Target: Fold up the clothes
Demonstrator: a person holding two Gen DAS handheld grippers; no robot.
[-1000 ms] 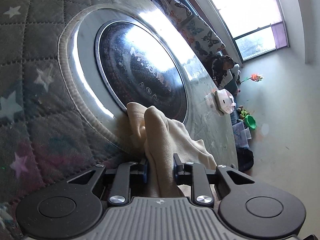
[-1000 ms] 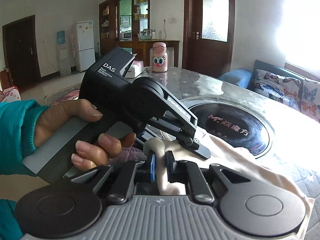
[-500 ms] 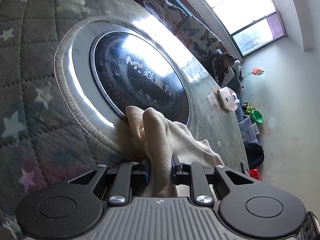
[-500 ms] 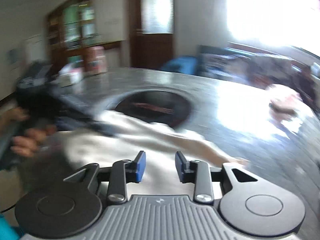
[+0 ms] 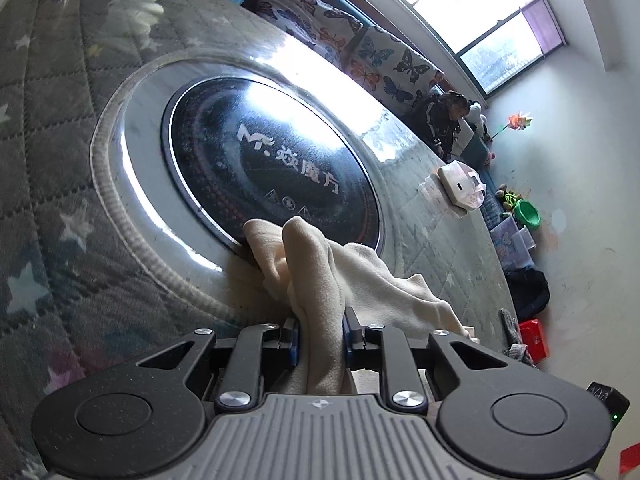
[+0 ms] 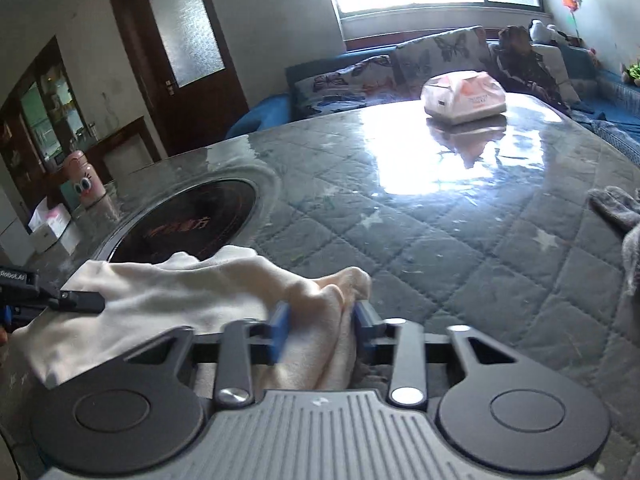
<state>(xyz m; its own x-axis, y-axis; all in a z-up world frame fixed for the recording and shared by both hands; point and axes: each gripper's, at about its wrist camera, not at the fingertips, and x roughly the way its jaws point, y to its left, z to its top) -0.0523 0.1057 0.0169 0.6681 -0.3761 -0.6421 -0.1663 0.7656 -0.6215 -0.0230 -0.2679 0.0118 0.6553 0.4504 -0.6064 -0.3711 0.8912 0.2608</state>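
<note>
A cream garment (image 5: 320, 264) lies crumpled on the quilted table (image 5: 52, 128) at the near rim of a round black hob (image 5: 272, 160). My left gripper (image 5: 321, 338) is shut on a raised fold of it. In the right wrist view the same cream garment (image 6: 180, 300) stretches left to the left gripper's dark finger (image 6: 80, 302). My right gripper (image 6: 320, 330) stands open astride a bunched end of the cloth, which fills the gap between the blue pads (image 6: 362, 326). The left pad looks blurred.
A grey garment (image 6: 628, 240) lies at the table's right edge. A wrapped tissue pack (image 6: 464, 98) sits far across the table (image 6: 440, 240), and a pink bottle (image 6: 86, 188) stands at the far left. Someone sits on the butterfly-print sofa (image 5: 360, 52) beyond.
My right gripper let go of the fold beside the left gripper, swung right along the garment, and now straddles its other end. The left gripper kept its hold and tilted slightly.
</note>
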